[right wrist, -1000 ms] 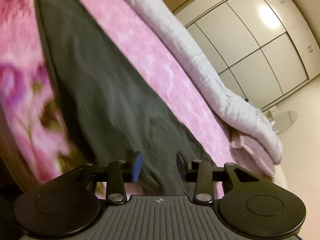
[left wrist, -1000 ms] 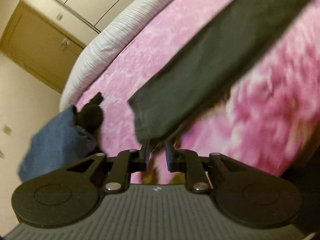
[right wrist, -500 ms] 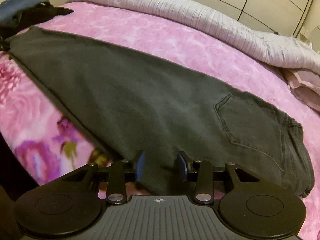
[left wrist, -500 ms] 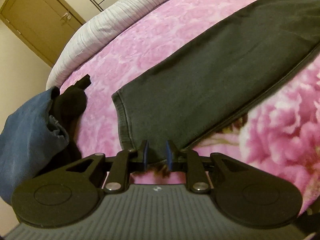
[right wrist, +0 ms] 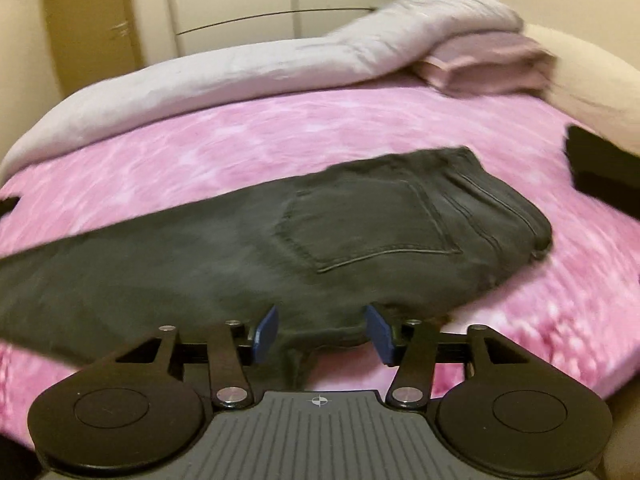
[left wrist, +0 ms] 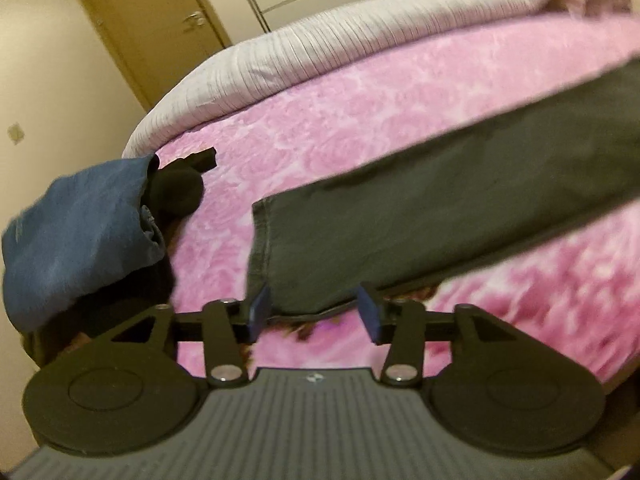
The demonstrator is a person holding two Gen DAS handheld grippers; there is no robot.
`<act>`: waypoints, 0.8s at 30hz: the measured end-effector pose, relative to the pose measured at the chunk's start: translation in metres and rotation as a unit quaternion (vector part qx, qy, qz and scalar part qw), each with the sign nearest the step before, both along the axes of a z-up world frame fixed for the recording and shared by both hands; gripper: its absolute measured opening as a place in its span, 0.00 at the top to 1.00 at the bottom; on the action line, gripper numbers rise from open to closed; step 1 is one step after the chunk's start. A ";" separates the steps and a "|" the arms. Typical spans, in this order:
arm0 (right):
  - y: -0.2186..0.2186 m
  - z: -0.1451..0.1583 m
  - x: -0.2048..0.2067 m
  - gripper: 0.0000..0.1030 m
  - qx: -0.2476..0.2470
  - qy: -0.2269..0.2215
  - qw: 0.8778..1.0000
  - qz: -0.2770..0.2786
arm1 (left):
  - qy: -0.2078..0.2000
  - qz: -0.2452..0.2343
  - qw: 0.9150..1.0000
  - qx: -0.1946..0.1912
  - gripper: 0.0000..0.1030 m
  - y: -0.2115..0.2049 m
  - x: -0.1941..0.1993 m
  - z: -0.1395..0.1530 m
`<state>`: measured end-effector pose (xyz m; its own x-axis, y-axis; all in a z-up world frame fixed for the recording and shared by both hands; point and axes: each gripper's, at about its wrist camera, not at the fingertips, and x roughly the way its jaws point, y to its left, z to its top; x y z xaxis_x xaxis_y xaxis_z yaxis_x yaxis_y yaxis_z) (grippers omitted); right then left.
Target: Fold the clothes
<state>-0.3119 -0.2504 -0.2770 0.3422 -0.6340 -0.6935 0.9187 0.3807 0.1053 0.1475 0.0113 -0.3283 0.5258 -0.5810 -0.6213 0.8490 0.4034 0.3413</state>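
Dark grey jeans point(left wrist: 420, 208) lie flat and folded lengthwise on the pink floral blanket point(left wrist: 320, 120). In the left wrist view the leg hem point(left wrist: 260, 240) is just ahead, and its near corner lies between the fingers of my open left gripper point(left wrist: 314, 314). In the right wrist view I see the jeans point(right wrist: 200, 260) with their back pocket point(right wrist: 360, 228) and the waistband point(right wrist: 516, 204) to the right. My right gripper point(right wrist: 322, 332) is open, with the near edge of the seat lying between its blue pads point(right wrist: 266, 330).
A blue garment point(left wrist: 80, 232) and a black one point(left wrist: 176, 188) are piled at the bed's left end. A grey duvet point(right wrist: 220, 68) and a folded pink pillow point(right wrist: 488, 64) lie along the far side. A black item point(right wrist: 600, 168) sits at the right. Behind are a door point(left wrist: 152, 20) and wardrobes.
The left gripper, shut on the leg hem before, has opened and the hem rests on the blanket. The right gripper's fingers have spread wider. Both views have swung level over the laid-out jeans.
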 end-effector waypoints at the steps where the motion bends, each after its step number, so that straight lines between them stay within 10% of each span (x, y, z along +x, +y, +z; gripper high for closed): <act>1: 0.000 0.001 0.001 0.44 0.002 0.003 1.000 -0.003 | 0.010 0.003 1.000 -0.012 0.50 0.000 -0.003 0.002; 9: 0.009 -0.001 0.013 0.36 0.013 0.018 1.000 0.006 | 0.052 0.018 0.998 -0.034 0.21 -0.006 -0.013 0.002; 24: 0.047 -0.003 0.077 0.32 0.005 0.048 0.993 0.111 | 0.062 0.046 0.997 -0.016 0.19 0.013 -0.009 -0.018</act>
<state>-0.2348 -0.2032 -0.2800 0.4045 -0.5425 -0.7363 0.8181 0.5745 0.0262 0.1380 0.0246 -0.3460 0.4979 -0.5542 -0.6670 0.8428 0.4907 0.2213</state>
